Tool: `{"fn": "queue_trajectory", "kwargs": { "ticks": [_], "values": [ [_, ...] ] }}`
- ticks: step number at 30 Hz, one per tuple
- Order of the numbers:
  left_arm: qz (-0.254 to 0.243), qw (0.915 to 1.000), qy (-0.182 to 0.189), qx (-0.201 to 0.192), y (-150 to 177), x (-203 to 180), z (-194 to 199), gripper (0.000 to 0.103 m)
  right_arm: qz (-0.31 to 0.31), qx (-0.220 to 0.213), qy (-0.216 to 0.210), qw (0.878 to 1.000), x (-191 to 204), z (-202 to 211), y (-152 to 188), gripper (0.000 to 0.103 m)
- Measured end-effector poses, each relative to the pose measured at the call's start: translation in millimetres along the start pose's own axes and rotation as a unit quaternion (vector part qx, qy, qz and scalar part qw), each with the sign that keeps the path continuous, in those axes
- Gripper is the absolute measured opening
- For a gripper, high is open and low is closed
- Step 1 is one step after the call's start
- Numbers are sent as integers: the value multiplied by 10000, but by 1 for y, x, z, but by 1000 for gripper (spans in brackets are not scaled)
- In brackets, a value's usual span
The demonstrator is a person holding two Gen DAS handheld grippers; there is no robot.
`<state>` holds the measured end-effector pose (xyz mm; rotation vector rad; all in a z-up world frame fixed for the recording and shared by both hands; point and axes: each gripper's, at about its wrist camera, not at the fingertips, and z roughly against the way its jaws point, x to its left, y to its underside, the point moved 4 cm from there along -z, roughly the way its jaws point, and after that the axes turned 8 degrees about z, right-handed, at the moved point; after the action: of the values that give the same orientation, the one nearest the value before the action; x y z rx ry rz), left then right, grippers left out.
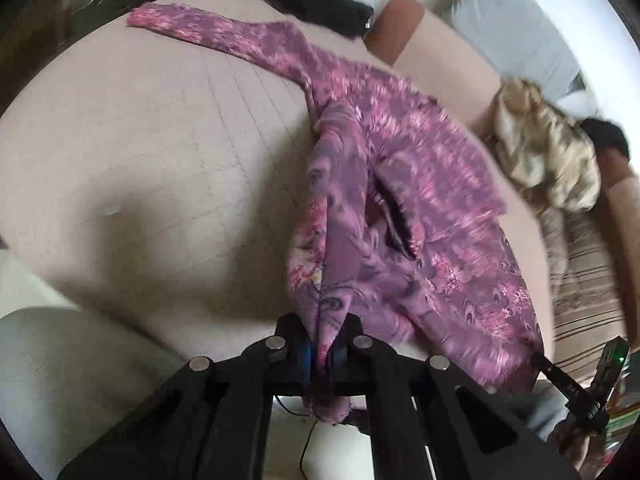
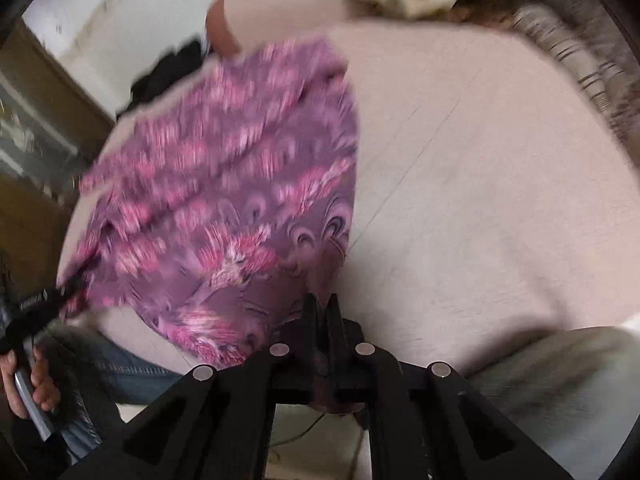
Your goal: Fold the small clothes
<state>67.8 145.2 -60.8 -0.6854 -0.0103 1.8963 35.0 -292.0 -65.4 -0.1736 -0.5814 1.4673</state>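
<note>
Left wrist view: both the left gripper [image 1: 320,340] and right gripper [image 2: 320,312] are pinching the purple floral top [image 1: 400,168], so I'd keep that hem taut while folding

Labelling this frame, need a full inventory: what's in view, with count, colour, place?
purple garment: 1, purple-pink print, spread on the bed, near edge pinched by both grippers
bed cover: 1, pale pink, under the garment
black clothing: 1 heap, far edge of the bed
crumpled beige cloth: 1, right of the bed
striped fabric: 1, brown-beige, below the beige cloth
left gripper: 1, black, shut on garment
right gripper: 1, black, shut on garment
hand: 1, holding the left gripper's handle
</note>
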Motion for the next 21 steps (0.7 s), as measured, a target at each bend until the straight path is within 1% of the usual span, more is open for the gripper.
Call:
{"fn": "queue_trajectory", "kwargs": {
  "ticks": [2,4,5,6,8,9,10,11,12,13,14,15,16,17,19,20,21],
  "values": [
    [84,9999,-60,104,1,11,10,4,-83,-184,36,9998,-10,24,-4,4],
    [196,9990,-198,353,2,19,2,4,-144,-150,116,9997,-22,34,-5,4],
    [144,9982,-285,504,6,20,-5,4,-137,-109,157,9997,-24,33,-4,4],
    [18,9973,-516,531,10,20,-13,5,-134,-20,239,9996,-27,27,-3,4],
    [-339,9933,-1035,394,12,14,-22,8,-213,237,439,9985,-34,5,-1,5],
    [-527,9907,-1197,368,15,9,-24,10,-251,446,371,9980,-36,-10,4,5],
    [-649,9890,-1281,348,16,5,-24,18,-286,577,416,9971,-32,-21,3,6],
    [-748,9882,-1309,266,16,1,-21,22,-295,651,516,9961,-30,-25,3,7],
    [-887,9883,-1241,47,14,-4,-11,34,-234,515,582,9967,-27,-19,2,16],
    [-982,9886,-1127,-157,14,-7,-3,53,-169,287,557,9979,-24,-11,-2,26],
    [-1029,9887,-1032,-351,13,-11,7,63,-86,-69,516,9986,-19,4,-4,58],
    [-1034,9876,-996,-642,9,-15,20,75,-19,-383,481,9981,-15,18,-7,73],
    [-1025,9865,-1013,-780,5,-14,25,76,57,-707,435,9965,-9,33,-11,89],
    [-985,9853,-1039,-929,1,-15,33,76,141,-976,383,9944,-3,46,-13,90],
    [-787,9849,-1070,-1107,-6,-16,46,76,274,-1183,250,9923,12,57,-24,90],
    [-646,9844,-1065,-1239,-11,-17,54,76,346,-1304,75,9908,23,65,-28,90],
    [-573,9839,-1045,-1334,-14,-16,60,76,373,-1374,-14,9898,30,69,-31,90]
  ]
}}
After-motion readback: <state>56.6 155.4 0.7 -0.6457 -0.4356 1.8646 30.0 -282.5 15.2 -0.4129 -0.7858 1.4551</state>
